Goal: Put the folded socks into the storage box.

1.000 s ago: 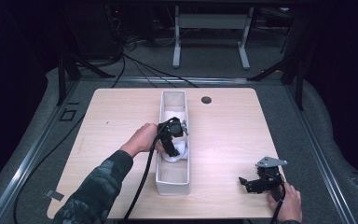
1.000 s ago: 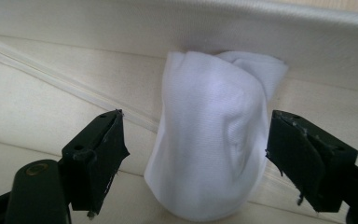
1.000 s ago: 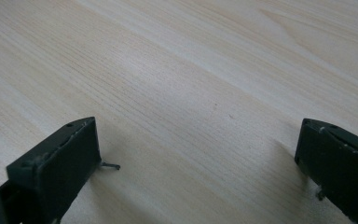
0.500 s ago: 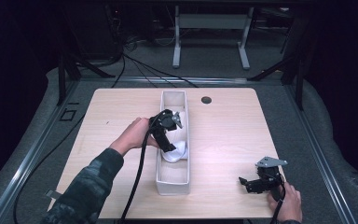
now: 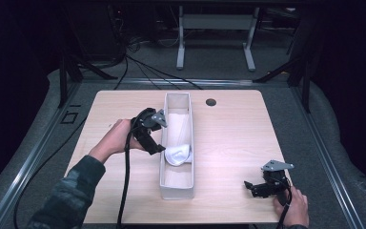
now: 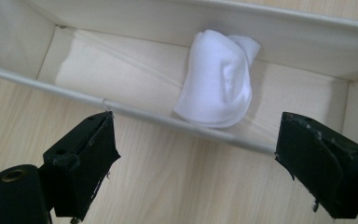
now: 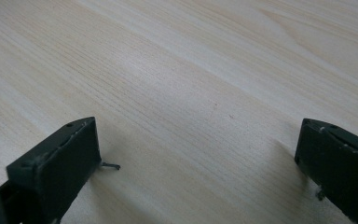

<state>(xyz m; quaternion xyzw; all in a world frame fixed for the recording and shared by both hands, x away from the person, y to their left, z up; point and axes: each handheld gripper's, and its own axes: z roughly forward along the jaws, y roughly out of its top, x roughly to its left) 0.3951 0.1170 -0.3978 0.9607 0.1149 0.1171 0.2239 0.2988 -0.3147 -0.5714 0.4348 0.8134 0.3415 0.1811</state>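
Having been opening just now, the empty left claw [image 5: 155, 136] is best drawn clear of the sock [image 6: 218, 79] left in the bin [image 5: 163, 179].

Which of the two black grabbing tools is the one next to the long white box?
The left gripper, raised beside the white box that holds the white cloth. The right gripper sits at the table's near corner.

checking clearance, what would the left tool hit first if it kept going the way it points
Probably the near rim of the white bin, then the white sock inside it; the left tool is open and empty. Depth is uncertain.
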